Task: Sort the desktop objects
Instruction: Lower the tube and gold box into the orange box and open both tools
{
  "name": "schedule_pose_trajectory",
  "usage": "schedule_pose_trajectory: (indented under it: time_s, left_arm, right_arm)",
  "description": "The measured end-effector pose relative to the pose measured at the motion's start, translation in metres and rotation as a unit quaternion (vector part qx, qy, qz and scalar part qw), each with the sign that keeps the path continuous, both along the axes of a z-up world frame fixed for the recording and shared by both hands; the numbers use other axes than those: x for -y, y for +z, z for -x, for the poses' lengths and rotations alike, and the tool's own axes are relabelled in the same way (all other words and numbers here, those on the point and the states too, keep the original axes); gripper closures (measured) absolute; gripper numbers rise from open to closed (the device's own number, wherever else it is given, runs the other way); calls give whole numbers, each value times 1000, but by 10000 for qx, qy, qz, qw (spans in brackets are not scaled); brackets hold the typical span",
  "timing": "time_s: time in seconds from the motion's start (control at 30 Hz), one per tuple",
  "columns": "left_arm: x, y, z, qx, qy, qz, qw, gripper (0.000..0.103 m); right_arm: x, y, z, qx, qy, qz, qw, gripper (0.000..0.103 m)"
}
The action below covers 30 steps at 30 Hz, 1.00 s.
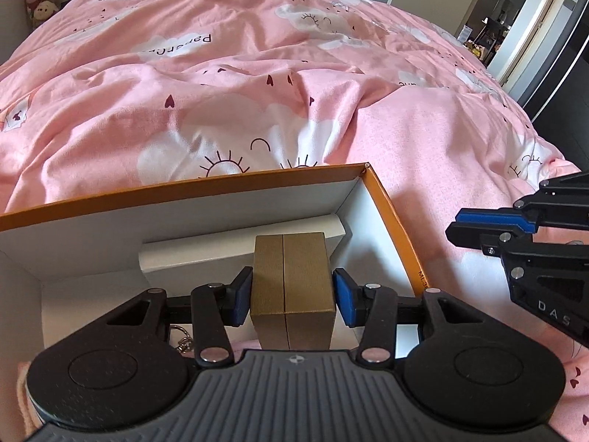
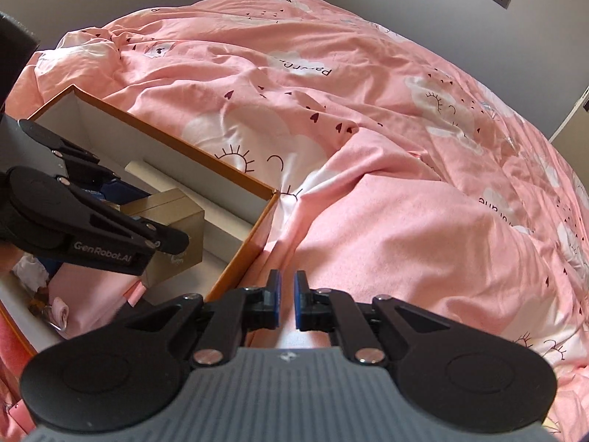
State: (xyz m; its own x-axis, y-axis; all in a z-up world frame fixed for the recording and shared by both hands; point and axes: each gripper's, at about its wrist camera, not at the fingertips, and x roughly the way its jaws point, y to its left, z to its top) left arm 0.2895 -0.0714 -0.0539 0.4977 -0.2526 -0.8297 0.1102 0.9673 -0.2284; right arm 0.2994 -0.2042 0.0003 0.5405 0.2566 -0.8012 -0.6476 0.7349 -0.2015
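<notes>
Gold box (image 1: 292, 287) clamped in the left tongs (image 1: 292, 294) over an orange-edged carton (image 1: 390, 213) on a bed.

The pads press the box's two sides as it hangs above the carton's white inside, near its right wall; a white roll (image 1: 235, 246) lies behind it by the far wall. To the right, outside the carton, the right tongs (image 2: 286, 302) are together and empty over the pink quilt (image 1: 257, 84).

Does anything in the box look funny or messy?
Not much. The gold box is held over the orange-edged box by the left gripper. The far corner has a small gap.
</notes>
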Motion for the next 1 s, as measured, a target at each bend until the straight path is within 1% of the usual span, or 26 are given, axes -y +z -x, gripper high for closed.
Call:
schedule_pose_trajectory:
  time_s: [0.07,0.1,0.23,0.3,0.37,0.5,0.57,0.63,0.73,0.87,1.0]
  left_arm:
    - [2,-2,0,-75,23,228,9997,51]
    - [4,-3,1,-56,11,271,9996,51]
    - [14,-10,1,7,145,133,9998,51]
    - [15,-17,-2,-57,269,165,9995,51]
    - [14,-26,-4,-173,396,276,9987,51]
    - [17,-28,-2,-194,388,295,9986,51]
    - [15,-29,-3,-363,359,498,9975,51]
    - [14,-30,-5,-543,333,611,9961,51]
    - [13,-29,-3,-606,296,664,9955,51]
    - [6,-25,0,-736,321,923,9925,51]
    - [-1,-29,0,-974,477,1288,9857,53]
  right_arm:
    - [3,-4,-1,-17,-20,-37,10000,97]
    - [5,-5,-1,-28,-35,-57,10000,97]
    - [9,-9,-1,-59,-47,-106,9999,97]
    - [11,-10,0,-55,-36,-122,9999,97]
    - [12,-10,2,-43,-23,-133,9999,97]
    - [15,-9,4,-23,-17,-108,9999,96]
    - [16,-10,4,-43,-43,-97,9999,96]
    - [17,-12,4,-63,-67,-81,9999,95]
    - [17,-13,6,-67,-67,-70,9999,93]
    - [18,-14,10,-82,-80,-64,9999,92]
    - [19,-14,13,-86,-83,-75,9999,91]
